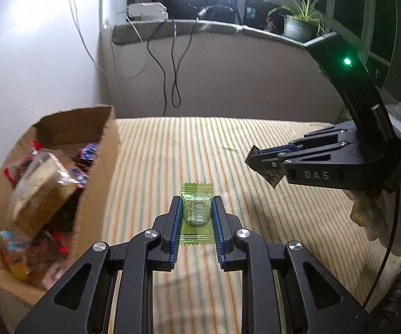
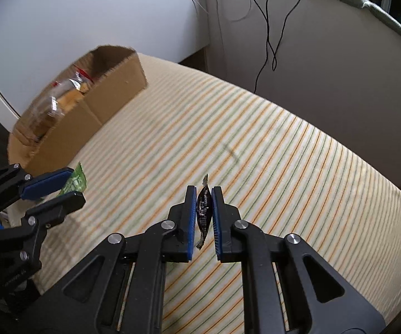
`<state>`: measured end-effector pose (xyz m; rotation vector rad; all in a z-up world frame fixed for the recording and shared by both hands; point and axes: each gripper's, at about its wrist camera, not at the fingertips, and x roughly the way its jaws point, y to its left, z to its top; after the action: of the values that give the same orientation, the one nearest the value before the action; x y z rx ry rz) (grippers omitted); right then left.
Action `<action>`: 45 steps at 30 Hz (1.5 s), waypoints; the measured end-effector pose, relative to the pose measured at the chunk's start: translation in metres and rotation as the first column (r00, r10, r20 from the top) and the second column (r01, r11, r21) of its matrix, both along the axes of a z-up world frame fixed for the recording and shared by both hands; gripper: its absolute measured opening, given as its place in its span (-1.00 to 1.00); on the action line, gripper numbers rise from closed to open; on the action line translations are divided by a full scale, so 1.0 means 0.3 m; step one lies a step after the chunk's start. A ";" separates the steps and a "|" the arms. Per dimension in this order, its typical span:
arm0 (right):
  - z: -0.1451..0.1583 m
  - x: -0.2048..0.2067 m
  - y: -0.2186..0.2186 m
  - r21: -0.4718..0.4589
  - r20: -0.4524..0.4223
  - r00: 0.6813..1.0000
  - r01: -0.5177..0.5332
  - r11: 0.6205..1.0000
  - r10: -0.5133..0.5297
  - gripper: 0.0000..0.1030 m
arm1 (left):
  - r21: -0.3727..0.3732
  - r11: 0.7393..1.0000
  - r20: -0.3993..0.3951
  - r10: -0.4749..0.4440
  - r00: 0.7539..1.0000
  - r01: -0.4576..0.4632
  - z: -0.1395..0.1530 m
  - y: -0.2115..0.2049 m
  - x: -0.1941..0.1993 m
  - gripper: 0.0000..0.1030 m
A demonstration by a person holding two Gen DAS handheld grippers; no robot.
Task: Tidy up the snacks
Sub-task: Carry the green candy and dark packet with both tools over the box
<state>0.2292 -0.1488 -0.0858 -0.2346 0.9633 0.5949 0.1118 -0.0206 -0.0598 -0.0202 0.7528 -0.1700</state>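
Note:
In the left wrist view my left gripper (image 1: 195,204) is shut on a green candy packet (image 1: 196,211), held flat above the striped cloth. An open cardboard box (image 1: 100,167) full of wrapped snacks stands to its left. My right gripper (image 1: 265,168) hangs at the right, shut on a small dark packet (image 1: 272,176). In the right wrist view the right gripper (image 2: 203,197) pinches that dark candy packet (image 2: 203,211) edge-on. The left gripper (image 2: 61,188) with the green packet (image 2: 75,182) shows at the left, next to the cardboard box (image 2: 111,97).
A striped cloth (image 1: 228,144) covers the table. Behind it runs a wall with dangling black cables (image 1: 175,64), and a ledge with a potted plant (image 1: 300,22). A gloved hand (image 1: 378,206) holds the right gripper.

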 end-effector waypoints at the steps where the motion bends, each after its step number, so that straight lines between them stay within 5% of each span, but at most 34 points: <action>1: 0.013 -0.014 0.003 0.009 0.002 1.000 0.000 1.000 0.000 -0.79 | -0.004 1.000 0.008 0.006 1.000 -0.006 0.010 0.009 -0.009 -0.62; 16: 0.127 -0.204 0.184 0.051 0.059 0.995 -0.079 0.996 0.076 -0.79 | -0.013 0.995 0.092 0.099 0.991 -0.098 0.117 0.217 -0.103 -0.63; 31: 0.169 -0.274 0.452 0.086 0.094 0.984 -0.158 0.984 0.150 -0.79 | -0.003 0.971 0.112 0.239 0.965 -0.240 0.120 0.487 -0.143 -0.63; 45: 0.177 -0.321 0.639 0.048 0.142 0.966 -0.226 0.973 0.218 -0.79 | -0.031 0.962 0.127 0.274 0.953 -0.272 0.132 0.562 -0.153 -0.63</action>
<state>0.1327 0.0429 -0.0328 -0.3244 0.7903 0.8044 0.0658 0.1480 -0.0201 -0.1245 0.6112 0.0877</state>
